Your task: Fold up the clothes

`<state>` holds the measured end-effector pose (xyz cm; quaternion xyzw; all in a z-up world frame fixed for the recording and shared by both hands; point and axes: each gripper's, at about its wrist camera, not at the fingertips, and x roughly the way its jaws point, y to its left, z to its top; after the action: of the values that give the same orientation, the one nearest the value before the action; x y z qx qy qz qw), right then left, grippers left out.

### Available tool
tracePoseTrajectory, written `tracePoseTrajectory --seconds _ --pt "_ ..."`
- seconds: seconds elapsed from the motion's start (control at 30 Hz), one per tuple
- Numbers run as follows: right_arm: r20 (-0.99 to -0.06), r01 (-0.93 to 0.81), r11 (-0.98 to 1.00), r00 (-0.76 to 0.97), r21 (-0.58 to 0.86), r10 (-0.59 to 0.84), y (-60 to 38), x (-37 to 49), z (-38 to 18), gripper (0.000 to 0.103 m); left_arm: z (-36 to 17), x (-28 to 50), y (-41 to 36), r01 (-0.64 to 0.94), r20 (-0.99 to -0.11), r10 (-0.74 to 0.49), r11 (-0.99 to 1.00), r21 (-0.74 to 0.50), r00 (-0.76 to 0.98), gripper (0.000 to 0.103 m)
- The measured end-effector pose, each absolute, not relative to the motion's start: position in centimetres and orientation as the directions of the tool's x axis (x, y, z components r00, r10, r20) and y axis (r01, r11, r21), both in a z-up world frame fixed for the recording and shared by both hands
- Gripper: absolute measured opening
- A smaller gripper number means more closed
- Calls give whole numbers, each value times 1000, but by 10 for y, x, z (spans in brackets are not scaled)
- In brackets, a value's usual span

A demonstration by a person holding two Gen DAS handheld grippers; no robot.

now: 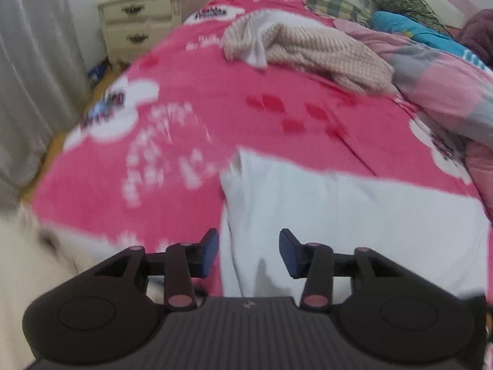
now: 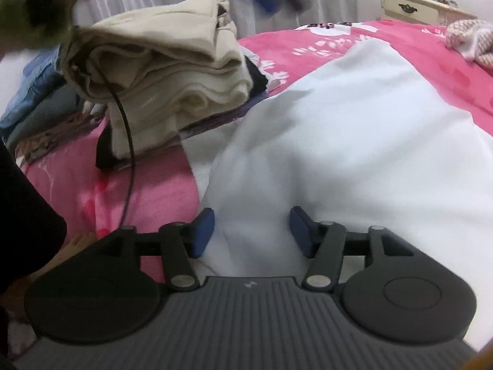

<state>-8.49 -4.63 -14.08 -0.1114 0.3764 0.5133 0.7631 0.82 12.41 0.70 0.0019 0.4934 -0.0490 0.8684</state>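
Note:
A white garment (image 1: 354,215) lies spread on the pink printed bed cover (image 1: 191,92). My left gripper (image 1: 249,254) is open just above the garment's left edge, its blue pads (image 1: 209,252) apart with nothing between them. In the right wrist view the same white garment (image 2: 354,129) fills the middle and right. My right gripper (image 2: 252,234) is open low over a raised fold of it, the cloth lying between the pads (image 2: 201,232) without being pinched. A beige knitted sweater (image 1: 311,52) lies crumpled farther up the bed.
A stack of folded cream clothes (image 2: 166,74) on darker items sits to the left of the right gripper, with a black cable (image 2: 129,141) across it. A cream nightstand (image 1: 144,15) stands beside the bed. Rumpled pink and grey bedding (image 1: 443,83) and pillows (image 1: 336,4) fill the far right.

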Motion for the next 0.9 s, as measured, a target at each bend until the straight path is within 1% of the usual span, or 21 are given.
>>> tracePoseTrajectory --seconds 0.07,0.13,0.2,0.23,0.27,0.33,0.4,0.43,0.47,0.53,0.63,0.73,0.83,0.9 --pt "-689 -870 439 178 224 703 -47 -83 -143 57 0 39 121 110 -846 -103 993 -54 523 46" --pt "-684 -864 439 166 246 710 -53 -82 -142 57 -21 75 118 92 -865 -116 992 -81 488 48" --pt "-681 -861 443 169 251 713 -57 -82 -141 57 -48 107 122 49 -889 -134 991 -126 437 47" --pt "-680 -862 443 171 247 713 -58 -83 -141 57 -61 120 125 25 -902 -141 989 -143 409 45" --pt "-681 -865 440 174 239 712 -55 -85 -142 57 -73 130 127 2 -912 -147 987 -158 382 41" --pt "-680 -867 439 175 237 712 -51 -86 -143 57 -91 139 136 -53 -916 -182 975 -214 358 39" --pt "-676 -863 442 173 246 716 -51 -84 -143 57 -98 140 144 -95 -899 -238 952 -290 368 22" --pt "-674 -861 443 172 252 718 -51 -84 -144 57 -100 140 148 -113 -887 -269 937 -332 376 7" --pt "-672 -860 443 172 254 720 -52 -84 -144 57 -102 138 150 -125 -876 -285 926 -356 389 7" --pt "-669 -861 440 171 256 724 -52 -84 -144 57 -99 129 149 -129 -863 -270 926 -354 426 4" --pt "-664 -862 434 167 261 729 -53 -83 -144 57 -89 115 154 -138 -840 -249 925 -353 482 3" --pt "-658 -861 432 164 268 735 -55 -83 -144 57 -86 108 177 -209 -809 -239 891 -402 537 3" --pt "-652 -863 430 167 267 739 -56 -83 -146 57 -105 107 202 -292 -794 -285 820 -492 538 3" --pt "-651 -863 429 167 266 741 -56 -83 -146 57 -112 109 206 -291 -778 -300 805 -517 552 4"
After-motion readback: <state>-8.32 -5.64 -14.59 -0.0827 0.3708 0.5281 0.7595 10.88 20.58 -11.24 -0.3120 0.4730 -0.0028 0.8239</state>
